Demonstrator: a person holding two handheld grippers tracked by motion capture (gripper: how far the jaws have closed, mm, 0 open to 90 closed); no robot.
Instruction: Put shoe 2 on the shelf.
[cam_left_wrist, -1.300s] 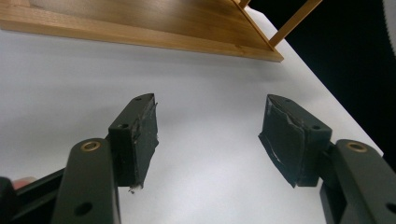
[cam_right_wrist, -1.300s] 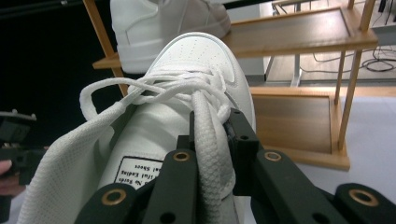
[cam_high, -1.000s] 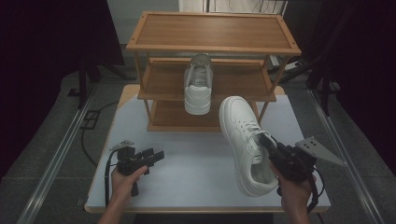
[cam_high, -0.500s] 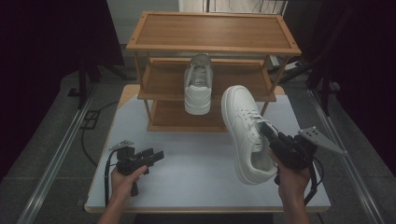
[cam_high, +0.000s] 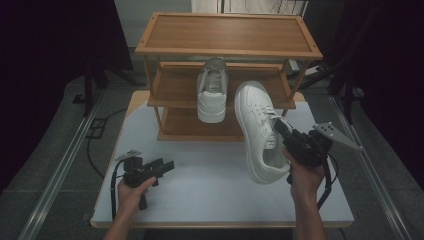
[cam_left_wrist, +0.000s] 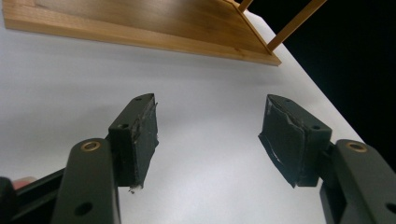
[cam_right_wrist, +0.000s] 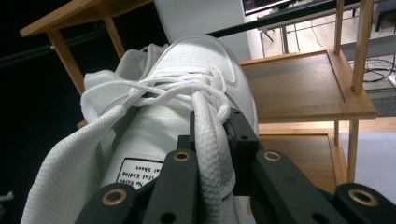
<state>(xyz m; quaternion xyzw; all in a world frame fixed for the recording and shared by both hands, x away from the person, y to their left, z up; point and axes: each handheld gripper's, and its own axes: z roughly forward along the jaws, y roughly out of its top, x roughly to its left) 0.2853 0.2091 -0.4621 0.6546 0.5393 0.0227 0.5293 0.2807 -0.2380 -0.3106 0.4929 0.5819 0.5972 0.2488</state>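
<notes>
**Grippers at the shoe rack**

Left gripper (cam_high: 161, 167), jaws wide and empty, rests on the table (cam_high: 210, 185) before the rack (cam_high: 227, 50). Right gripper (cam_high: 278, 125) clamps the white shoe (cam_high: 255, 127) by its tongue, toe toward the middle shelf (cam_high: 175, 87), beside its mate (cam_high: 212, 95).

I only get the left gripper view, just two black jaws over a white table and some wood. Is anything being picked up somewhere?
Observer: Yes. In the high view the right gripper holds a white sneaker in the air, toe toward the wooden shoe rack.
Operator: What part is it pinching?
Observer: The right gripper view shows its jaws shut on the sneaker's tongue, just below the laces.
Operator: Is the rack empty?
Observer: No, a second white sneaker sits on the middle shelf, heel toward the person.
Operator: And where is my gripper?
Observer: The left gripper is open, low over the table at its front left.
</notes>
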